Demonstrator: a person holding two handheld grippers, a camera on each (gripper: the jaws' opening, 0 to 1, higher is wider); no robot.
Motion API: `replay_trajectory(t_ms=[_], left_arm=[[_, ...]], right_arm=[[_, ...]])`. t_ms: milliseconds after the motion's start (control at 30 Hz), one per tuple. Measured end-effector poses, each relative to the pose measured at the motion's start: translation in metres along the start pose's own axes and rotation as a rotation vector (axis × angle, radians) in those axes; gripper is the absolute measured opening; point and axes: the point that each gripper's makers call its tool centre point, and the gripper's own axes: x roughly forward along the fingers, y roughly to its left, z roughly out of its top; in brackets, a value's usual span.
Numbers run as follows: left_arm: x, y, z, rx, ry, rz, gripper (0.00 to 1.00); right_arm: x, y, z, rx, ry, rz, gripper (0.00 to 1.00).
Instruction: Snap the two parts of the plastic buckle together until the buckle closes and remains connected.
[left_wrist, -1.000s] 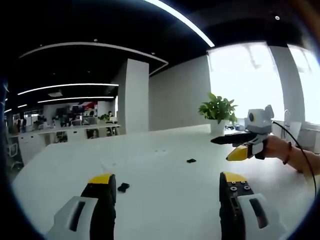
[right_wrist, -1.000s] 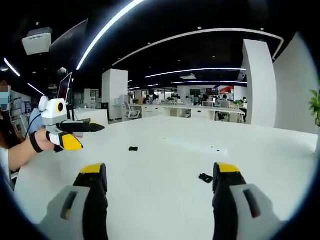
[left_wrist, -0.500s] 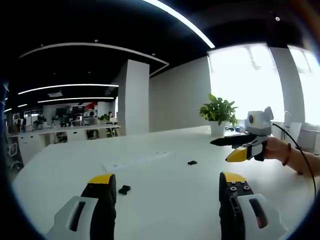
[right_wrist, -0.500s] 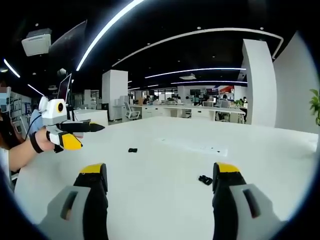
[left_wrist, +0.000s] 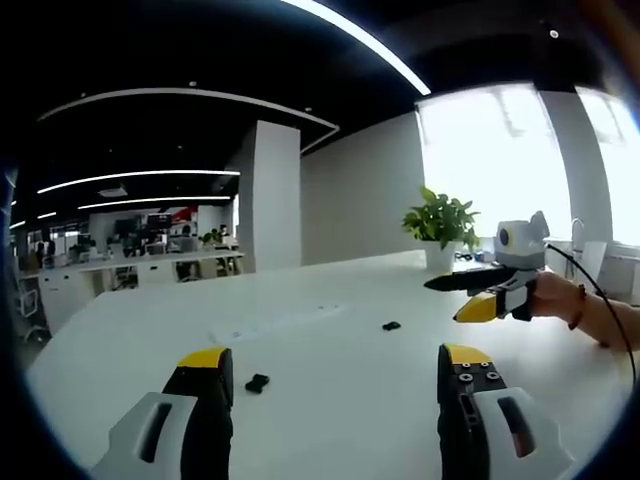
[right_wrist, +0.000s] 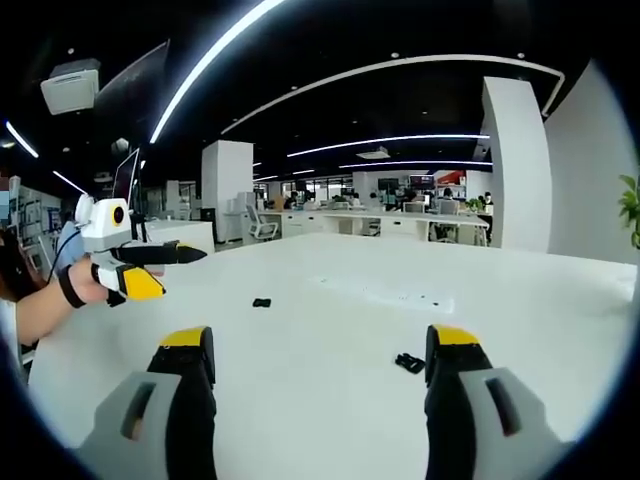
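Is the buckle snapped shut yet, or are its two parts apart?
Apart. One small black plastic buckle part lies by the left gripper, the other black part farther off on the white table.

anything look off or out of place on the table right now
Nothing looks damaged or spilled. The two buckle parts lie apart on the white table, unjoined; both grippers are open and empty.

Each hand-held gripper, the left gripper (left_wrist: 335, 372) and the right gripper (right_wrist: 322, 350), has two black jaws with yellow tips and pale grey shells with dark slots, small screws dotting one jaw at lower right of the left gripper view, a black cable, and a dark wristband (right_wrist: 66, 285).
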Motion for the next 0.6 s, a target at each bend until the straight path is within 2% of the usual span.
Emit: replay_trajectory(t_ms=[167,600], left_arm=[[0.001,0.0,0.001,-0.006,-0.008,-0.011,0.85],[0.004,0.01,-0.002,-0.014,0.007,0.01,0.85]], right_arm=[[0.0,-0.004,0.0,0.008,0.002,-0.006,0.87],[0.006,-0.011,0.0,0.026,0.007,-0.017,0.86]])
